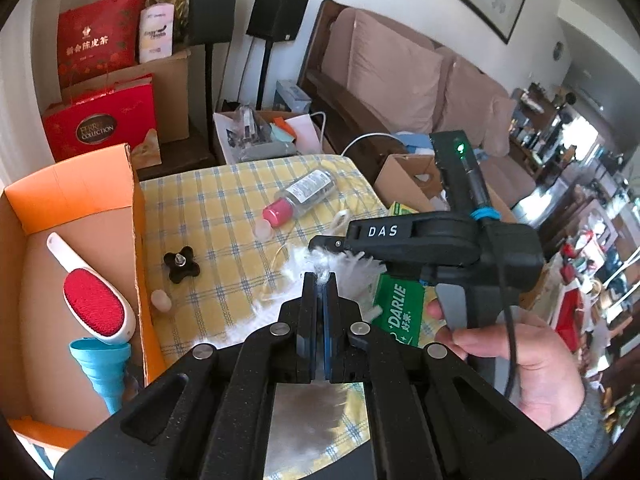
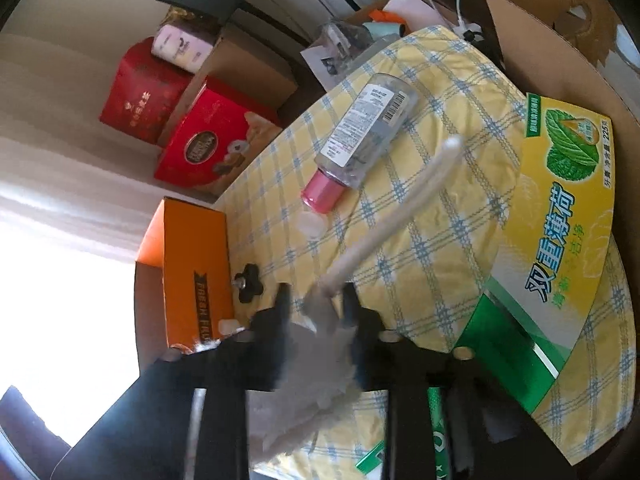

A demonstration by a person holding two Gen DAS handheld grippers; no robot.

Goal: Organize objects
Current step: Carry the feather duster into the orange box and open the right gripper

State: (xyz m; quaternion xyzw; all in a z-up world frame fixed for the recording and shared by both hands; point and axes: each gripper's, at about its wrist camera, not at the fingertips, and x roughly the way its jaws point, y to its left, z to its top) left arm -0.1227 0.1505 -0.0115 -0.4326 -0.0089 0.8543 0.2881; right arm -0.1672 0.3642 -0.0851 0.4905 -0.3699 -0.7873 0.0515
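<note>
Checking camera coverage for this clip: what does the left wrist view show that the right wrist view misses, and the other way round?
Only the left wrist view shows the inside of the orange box, holding a red lint brush and a blue funnel, plus the sofa and the right gripper seen from outside. Only the right wrist view shows the duster's cream handle and the toothpaste box's yellow face. Both show the checked cloth, the pink-capped bottle, the black knob and the white fluffy duster head.
</note>
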